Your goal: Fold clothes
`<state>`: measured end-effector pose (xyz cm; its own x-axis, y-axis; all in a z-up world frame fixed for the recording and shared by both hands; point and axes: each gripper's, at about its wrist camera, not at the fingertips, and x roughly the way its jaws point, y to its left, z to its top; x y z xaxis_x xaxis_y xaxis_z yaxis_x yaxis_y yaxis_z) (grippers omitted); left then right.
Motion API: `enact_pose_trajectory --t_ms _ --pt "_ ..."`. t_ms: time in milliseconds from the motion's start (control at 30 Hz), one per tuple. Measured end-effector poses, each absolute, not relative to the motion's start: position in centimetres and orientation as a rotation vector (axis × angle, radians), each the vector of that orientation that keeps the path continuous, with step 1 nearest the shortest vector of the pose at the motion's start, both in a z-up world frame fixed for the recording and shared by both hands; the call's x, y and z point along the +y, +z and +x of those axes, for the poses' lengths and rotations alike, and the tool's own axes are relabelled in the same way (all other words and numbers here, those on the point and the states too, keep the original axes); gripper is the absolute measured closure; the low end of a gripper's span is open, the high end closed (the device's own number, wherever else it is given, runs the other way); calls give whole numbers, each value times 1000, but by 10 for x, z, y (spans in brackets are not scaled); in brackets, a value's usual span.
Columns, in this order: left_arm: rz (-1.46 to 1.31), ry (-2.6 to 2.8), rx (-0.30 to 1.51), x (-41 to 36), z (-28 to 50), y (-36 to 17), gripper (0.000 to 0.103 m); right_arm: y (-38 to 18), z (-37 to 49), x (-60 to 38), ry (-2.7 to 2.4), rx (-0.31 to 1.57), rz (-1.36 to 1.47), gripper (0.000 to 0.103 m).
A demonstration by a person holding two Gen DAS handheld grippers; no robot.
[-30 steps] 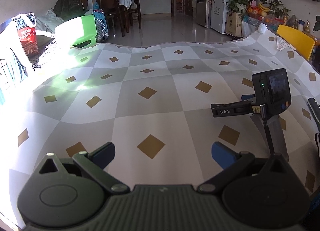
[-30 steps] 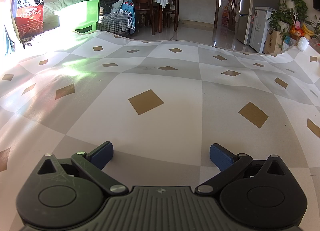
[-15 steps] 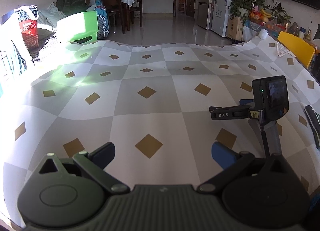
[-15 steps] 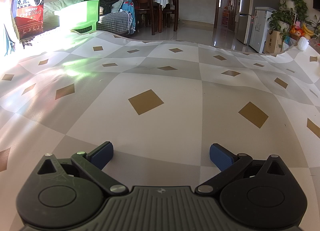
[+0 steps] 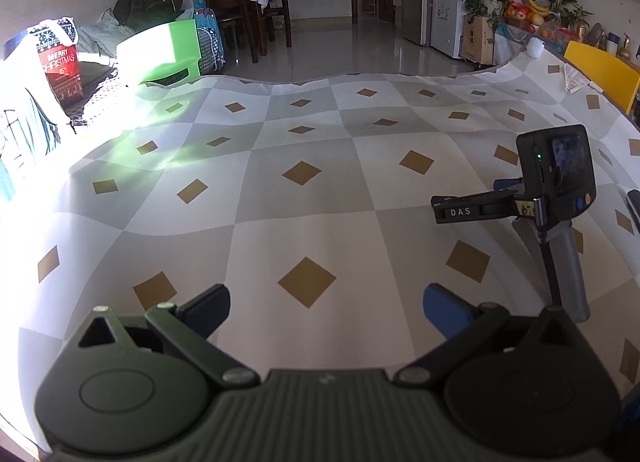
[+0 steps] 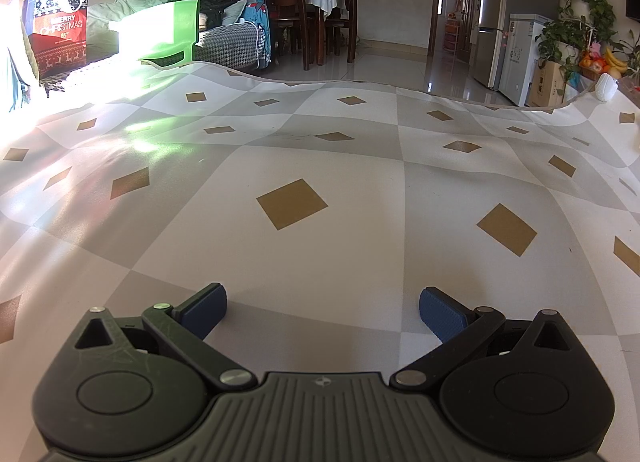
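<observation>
No garment lies on the checked tablecloth in front of me; a pale and teal cloth hangs at the far left edge, washed out by sunlight. My left gripper hovers low over the cloth, open, with nothing between its blue pads. In the left wrist view my right gripper stands to the right on the table, its camera block upright. In its own view the right gripper is open and holds nothing, just above the tablecloth.
A green chair and a red Christmas bag stand beyond the table's far left edge. A yellow chair back is at the far right, with a paper slip beside it. A dark object pokes in at the right edge.
The left wrist view has pulled back and risen slightly, showing more of the table. The right gripper has stayed still and both remain open.
</observation>
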<state>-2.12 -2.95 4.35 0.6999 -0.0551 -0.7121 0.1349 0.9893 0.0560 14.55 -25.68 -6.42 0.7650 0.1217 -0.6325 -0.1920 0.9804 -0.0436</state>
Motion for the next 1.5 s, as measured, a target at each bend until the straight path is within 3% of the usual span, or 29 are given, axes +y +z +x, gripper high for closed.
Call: enact_pose_trajectory --t_ms 633,1500 --pt "18 -22 918 0 4 5 0 -64 145 -257 171 679 -108 0" --pt "-39 -33 940 10 6 4 0 -64 145 -257 171 679 -108 0"
